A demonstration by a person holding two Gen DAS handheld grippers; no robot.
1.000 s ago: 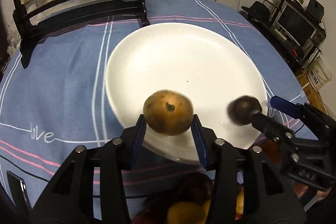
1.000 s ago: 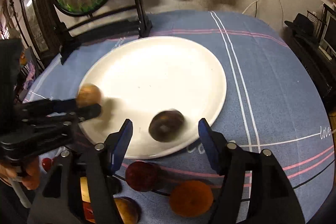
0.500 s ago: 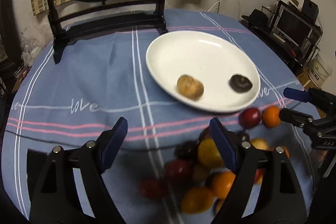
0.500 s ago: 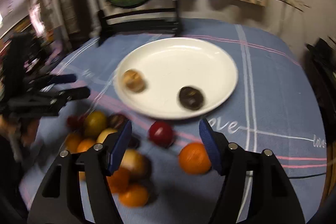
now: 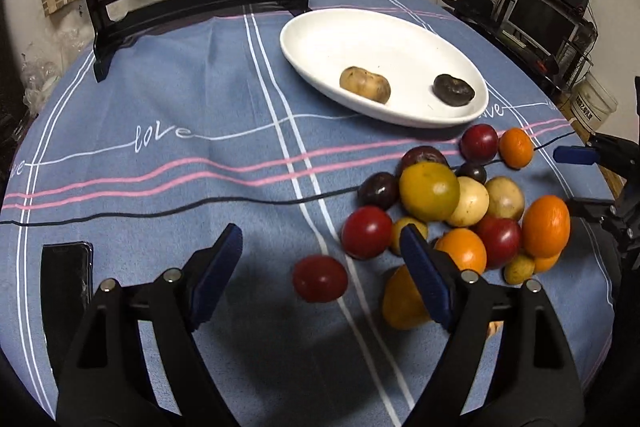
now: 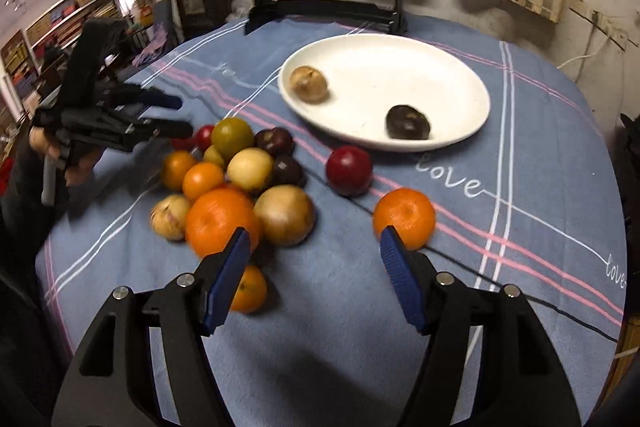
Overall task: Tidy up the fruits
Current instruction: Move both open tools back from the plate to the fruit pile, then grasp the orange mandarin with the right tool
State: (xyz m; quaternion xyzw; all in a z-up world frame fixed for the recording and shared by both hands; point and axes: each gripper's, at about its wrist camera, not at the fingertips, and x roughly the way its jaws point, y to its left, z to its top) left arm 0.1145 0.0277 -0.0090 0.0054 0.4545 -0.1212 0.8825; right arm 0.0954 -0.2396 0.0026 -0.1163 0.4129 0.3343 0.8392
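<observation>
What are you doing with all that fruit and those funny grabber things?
A person is sorting fruit with two hand-held grippers. Two pieces already lie on the white plate: a brownish-yellow fruit and a dark fruit. The rest sit in a pile of fruit on the blue tablecloth. The left gripper and the right gripper are both open and empty above the cloth near the pile; the left one's jaws have just been opening.
</observation>
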